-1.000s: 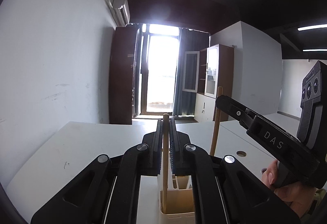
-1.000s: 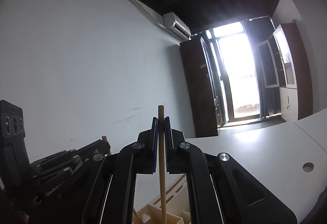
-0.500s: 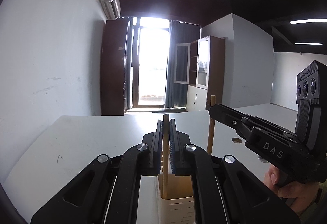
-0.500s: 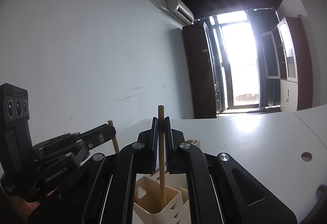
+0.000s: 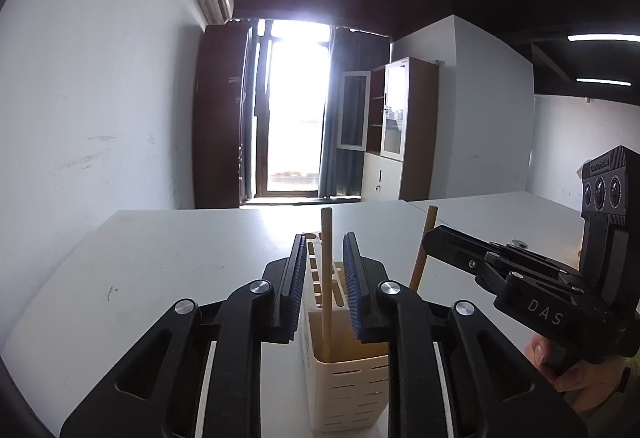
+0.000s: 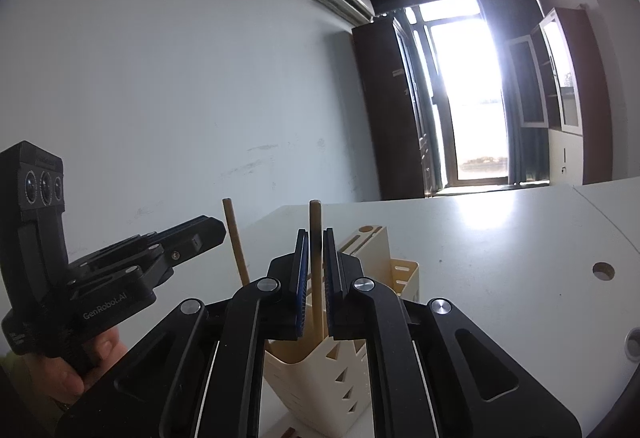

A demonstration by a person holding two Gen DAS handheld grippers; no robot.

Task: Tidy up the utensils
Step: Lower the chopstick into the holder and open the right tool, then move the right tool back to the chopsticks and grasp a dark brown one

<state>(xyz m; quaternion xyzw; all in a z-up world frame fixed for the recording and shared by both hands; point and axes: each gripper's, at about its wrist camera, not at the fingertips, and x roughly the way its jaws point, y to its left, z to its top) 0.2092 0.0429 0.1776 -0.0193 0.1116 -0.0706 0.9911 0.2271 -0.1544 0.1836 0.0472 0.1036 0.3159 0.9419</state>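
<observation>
Both grippers are sinking toward the cream utensil holder (image 5: 348,366), and the left gripper (image 5: 323,284) and right gripper (image 6: 315,278) are opening their fingers off two wooden sticks (image 5: 327,278) now standing inside it, so both placements look finished.

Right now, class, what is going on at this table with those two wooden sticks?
A person holds a claw in each hand over a cream utensil holder on a white table. The left claw is opening, and its wooden stick stands free in the holder between the pads. The right claw is also opening around the second wooden stick, which already reaches down into the holder. Both sticks are being released.
</observation>
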